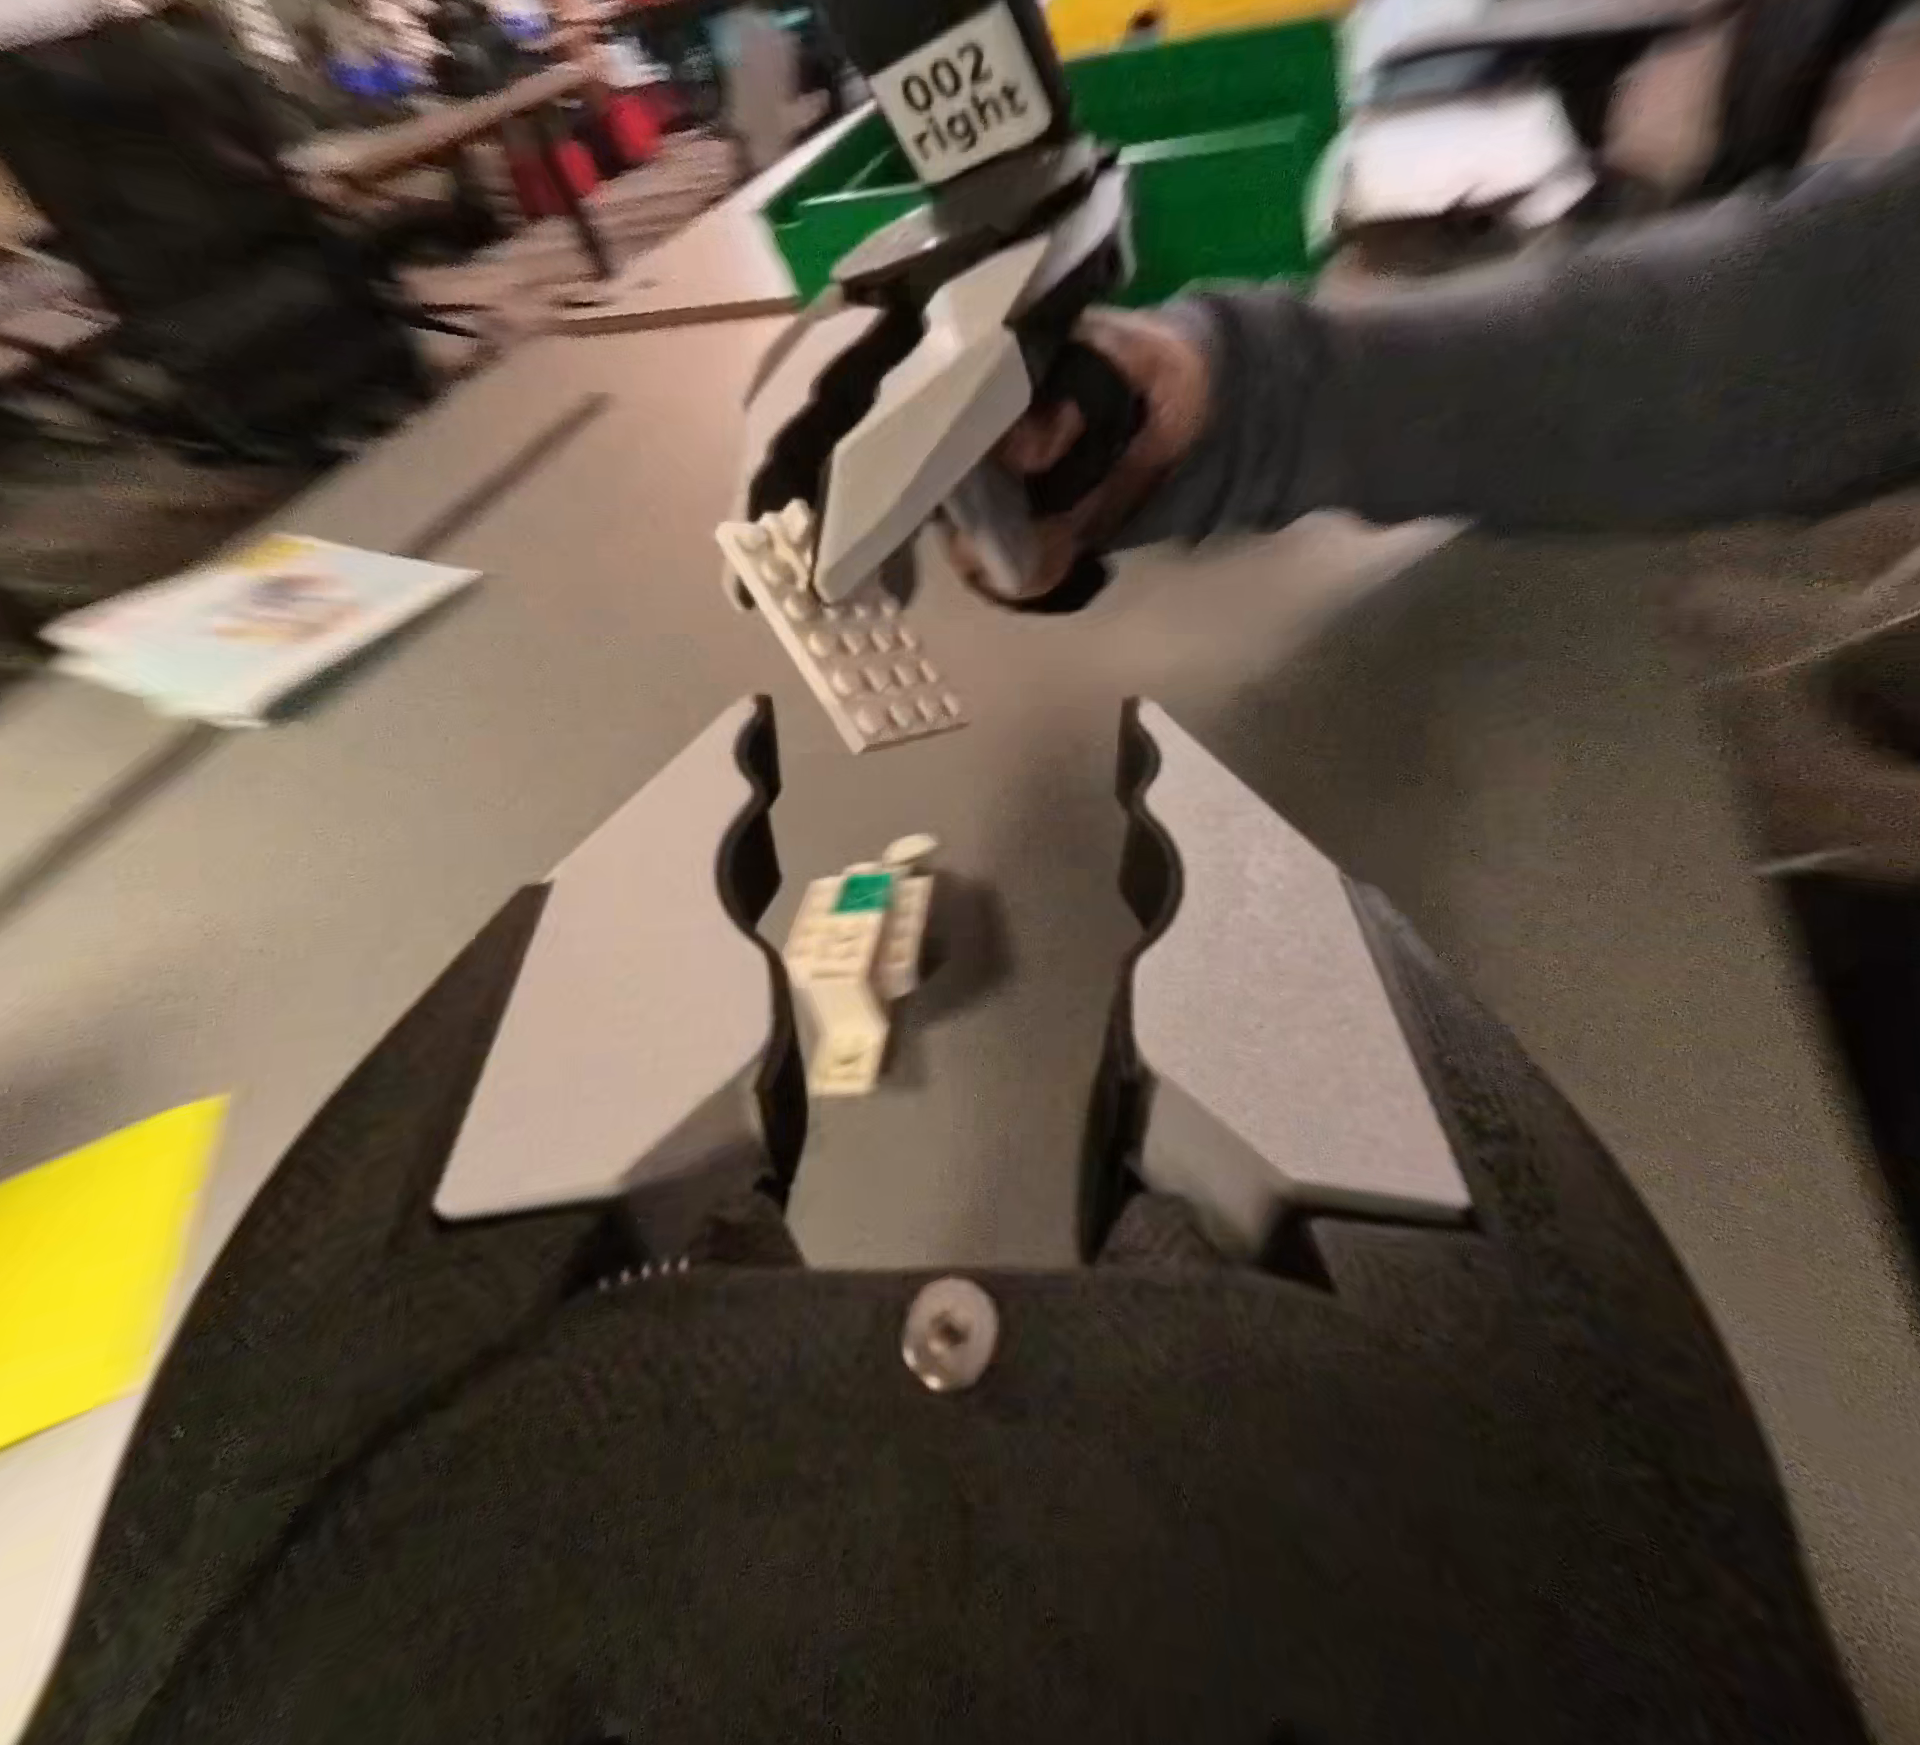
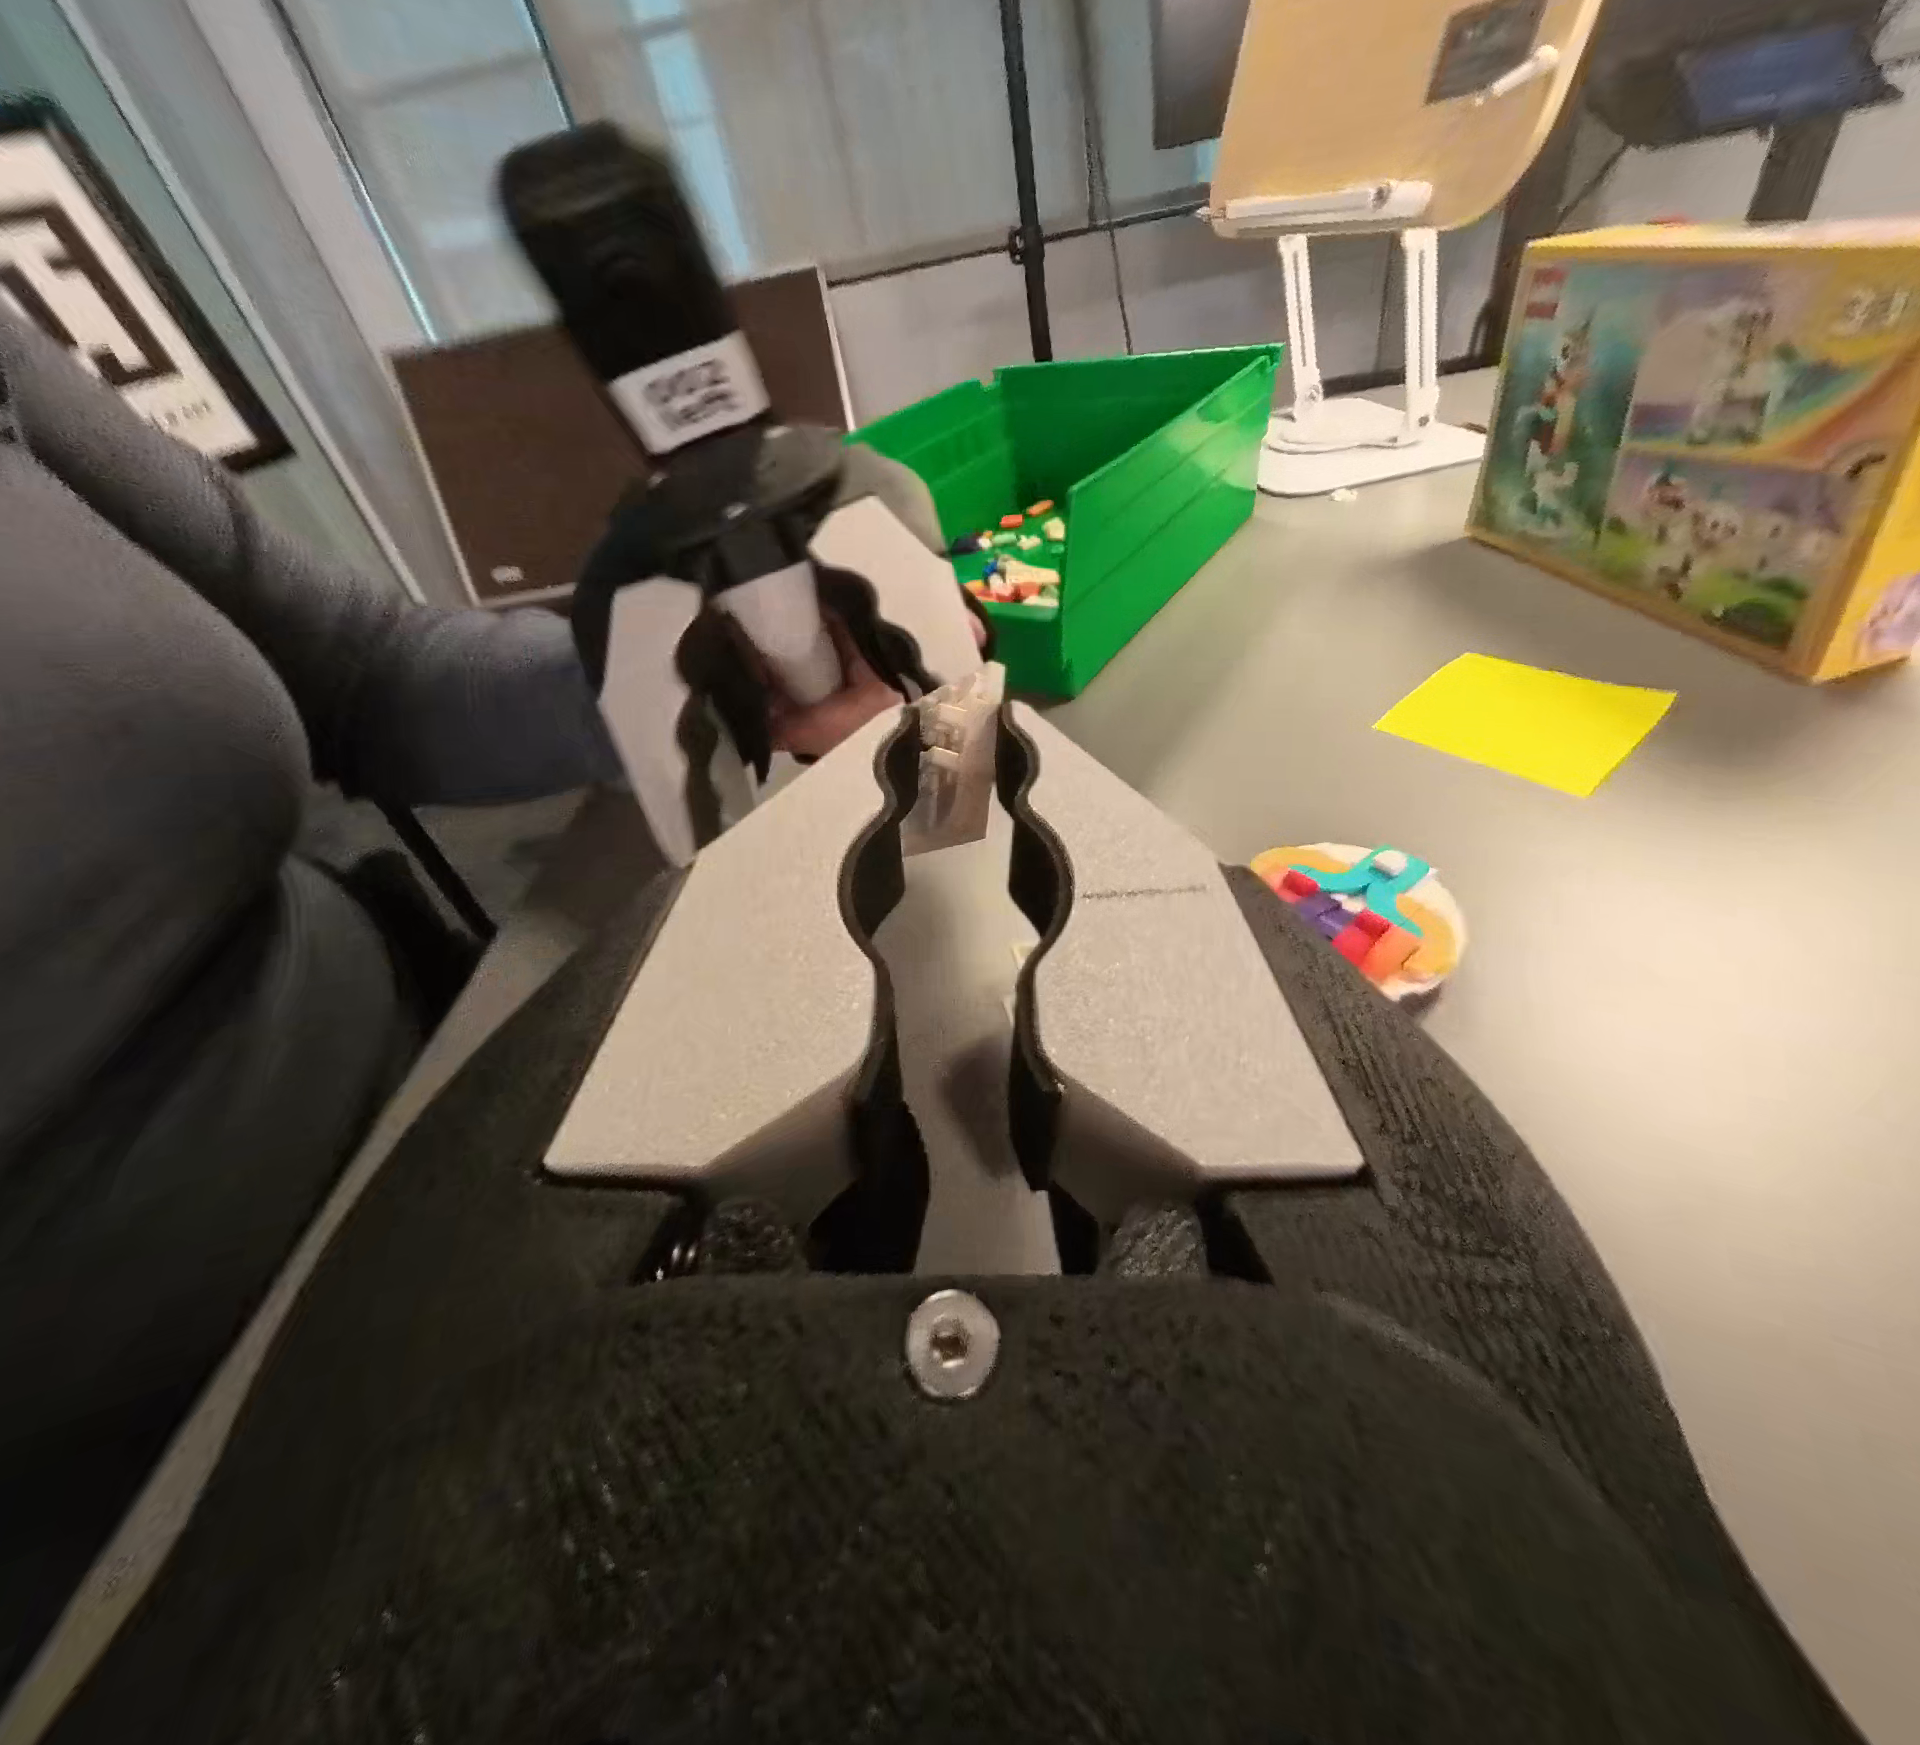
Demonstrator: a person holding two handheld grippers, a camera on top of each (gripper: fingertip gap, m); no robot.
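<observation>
- Right hand-held gripper is clamped on a white studded plate, held above the worktop.
- Left hand-held gripper has its jaws apart, the small white brick assembly lying lengthwise between its fingers.

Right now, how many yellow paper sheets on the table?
1: a yellow sheet lies flat on the grey table, between the green bin and the toy box. More may lie off-frame.

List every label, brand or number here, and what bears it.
Not quoting writing; bearers only.
White label, right gripper (holding white plate): legible.
Second label, left gripper: blurred.
Yellow toy box: brand mark, print.
Framed sign: cut off.
Booklet: blurred.
</observation>
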